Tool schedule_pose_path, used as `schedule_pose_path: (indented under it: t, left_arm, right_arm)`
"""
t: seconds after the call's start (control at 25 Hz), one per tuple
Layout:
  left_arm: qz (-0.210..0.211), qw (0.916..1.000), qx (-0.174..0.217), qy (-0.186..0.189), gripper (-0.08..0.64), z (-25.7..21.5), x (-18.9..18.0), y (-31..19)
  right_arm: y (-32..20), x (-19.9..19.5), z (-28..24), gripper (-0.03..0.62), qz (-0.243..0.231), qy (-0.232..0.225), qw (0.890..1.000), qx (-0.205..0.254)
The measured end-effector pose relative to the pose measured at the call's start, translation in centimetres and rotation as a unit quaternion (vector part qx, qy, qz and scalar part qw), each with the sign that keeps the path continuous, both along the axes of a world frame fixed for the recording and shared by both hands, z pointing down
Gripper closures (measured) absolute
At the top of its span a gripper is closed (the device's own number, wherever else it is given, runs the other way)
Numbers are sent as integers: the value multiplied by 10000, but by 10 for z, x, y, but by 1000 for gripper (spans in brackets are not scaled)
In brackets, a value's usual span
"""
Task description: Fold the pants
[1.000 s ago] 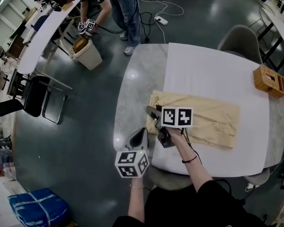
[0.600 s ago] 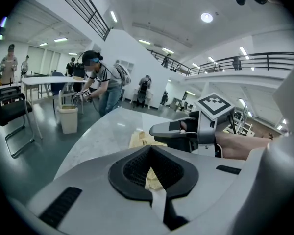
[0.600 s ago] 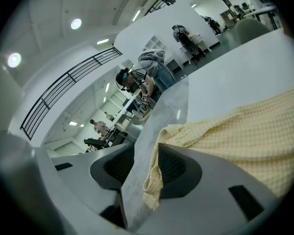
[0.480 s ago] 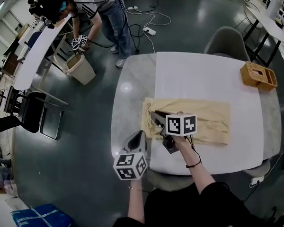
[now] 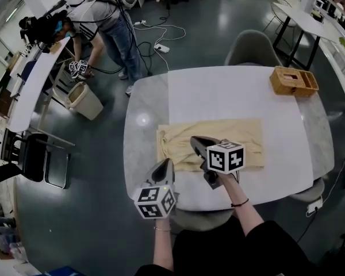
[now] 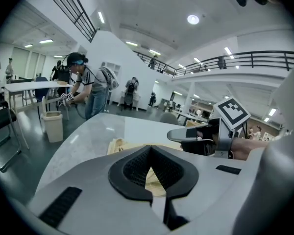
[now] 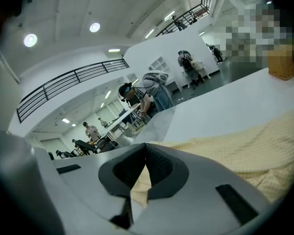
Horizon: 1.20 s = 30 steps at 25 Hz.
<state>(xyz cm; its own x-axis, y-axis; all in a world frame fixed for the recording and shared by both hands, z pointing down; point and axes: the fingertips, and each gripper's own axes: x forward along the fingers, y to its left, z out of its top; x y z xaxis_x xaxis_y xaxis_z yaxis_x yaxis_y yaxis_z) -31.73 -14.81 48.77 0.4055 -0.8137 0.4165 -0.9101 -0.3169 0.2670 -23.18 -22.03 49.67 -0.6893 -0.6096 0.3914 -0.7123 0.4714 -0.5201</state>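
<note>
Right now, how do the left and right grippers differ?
The right gripper hangs over the pants; the left gripper hangs at the table's near corner, short of them. The right gripper angles left across the pants; the left gripper points nearly straight ahead. The right's jaws have just been closing, no fabric visibly pinched. Both are shut.

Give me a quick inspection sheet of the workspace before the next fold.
Surface: pale rounded table, only two things on it.
Job's things: beige pants lie flat as a long rectangle near the person's edge.
Clutter: wooden box at the far right corner, apart from the pants.
Grippers: left gripper shut, empty, over the near edge; right gripper above the pants, jaws have just closed, no cloth seen pinched.
Cables: cables trail on the floor beyond the table; none on it.
Surroundings: person bent over a bin at far left; grey chair at the far side.
</note>
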Motion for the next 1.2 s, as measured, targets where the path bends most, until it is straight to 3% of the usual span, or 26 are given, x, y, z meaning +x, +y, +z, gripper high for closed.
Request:
schedule_pose_path:
  t: [0.4,0.64,1.0,1.2]
  left_arm:
    - [530,9983,214,-121,546,-13,54,1]
    - [761,9968,216,-119,546,-14,91,-2]
    - [1068,9942,83,-121,546,-6,137,-10]
    - [1155,9932,-5,-136,546,2,154,-16]
  right_arm:
    - [14,78,-9,577,285,-34,9995,150]
    - [20,139,-8,578,693,-57,9975,110]
    - [22,215,6,577,1271,167,9917,-93]
    - [19,246,22,577,1502,520,9869,-262]
